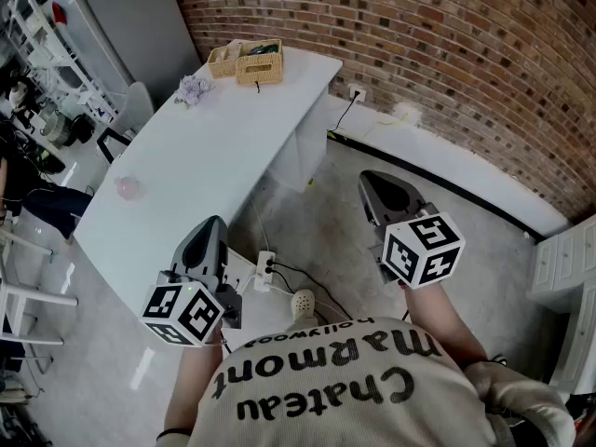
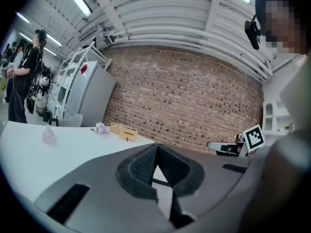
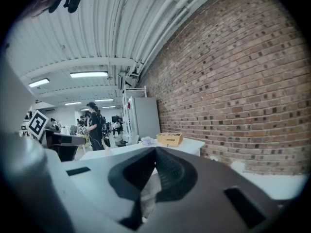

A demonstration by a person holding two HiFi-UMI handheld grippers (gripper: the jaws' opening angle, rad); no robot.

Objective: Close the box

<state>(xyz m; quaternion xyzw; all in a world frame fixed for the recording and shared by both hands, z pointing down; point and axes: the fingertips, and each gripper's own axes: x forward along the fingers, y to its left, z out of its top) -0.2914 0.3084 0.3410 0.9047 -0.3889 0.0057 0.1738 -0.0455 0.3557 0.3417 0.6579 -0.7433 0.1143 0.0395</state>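
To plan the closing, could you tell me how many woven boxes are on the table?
2. Both stand side by side at the far end of the table: the left box and the right box. None seems hidden.

The left hand-held gripper (image 2: pixel 156 148), jaws together and empty, faces a white table (image 2: pixel 68 144).

Table (image 1: pixel 205 166) is white, box (image 1: pixel 260 64) tan — brick wall (image 1: pixel 447 45) reddish-brown (pale mortar).
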